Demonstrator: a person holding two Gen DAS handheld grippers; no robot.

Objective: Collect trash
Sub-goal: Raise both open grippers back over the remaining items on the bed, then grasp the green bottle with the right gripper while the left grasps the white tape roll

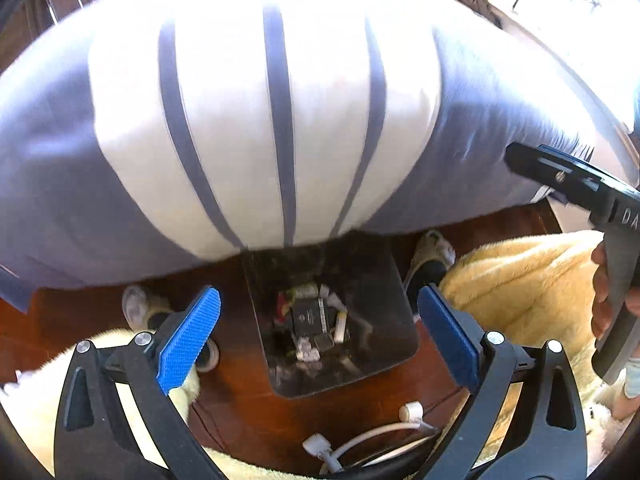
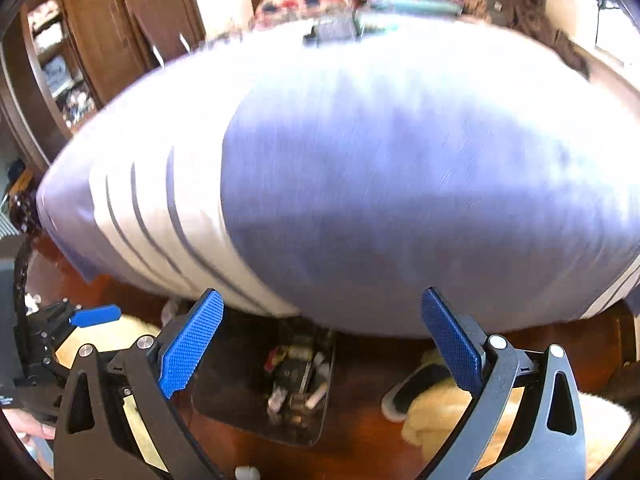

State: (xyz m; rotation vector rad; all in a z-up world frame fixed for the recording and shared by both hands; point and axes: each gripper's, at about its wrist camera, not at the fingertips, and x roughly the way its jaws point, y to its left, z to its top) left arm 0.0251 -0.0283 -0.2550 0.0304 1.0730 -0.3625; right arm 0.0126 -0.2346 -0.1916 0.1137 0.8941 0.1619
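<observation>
A dark rectangular bin (image 1: 372, 288) stands on the wooden floor at the foot of a bed. It holds trash (image 1: 312, 320): a black packet, white stubs, crumpled scraps and something red. My left gripper (image 1: 318, 292) hangs above the bin, open, with nothing between its blue pads. In the right wrist view the same bin (image 2: 224, 384) and trash (image 2: 296, 380) lie below my right gripper (image 2: 322, 292), which is also open and empty. One of the right gripper's fingers (image 1: 560, 176) enters the left wrist view from the right, held by a hand (image 1: 600, 300).
A bed with a purple and white striped cover (image 1: 280, 120) overhangs the bin's far end. A person's slippered feet (image 1: 430, 256) and yellow fluffy garment (image 1: 520, 280) flank the bin. A white cable with plugs (image 1: 400, 428) lies on the floor nearby. Wooden wardrobes (image 2: 120, 32) stand at the left.
</observation>
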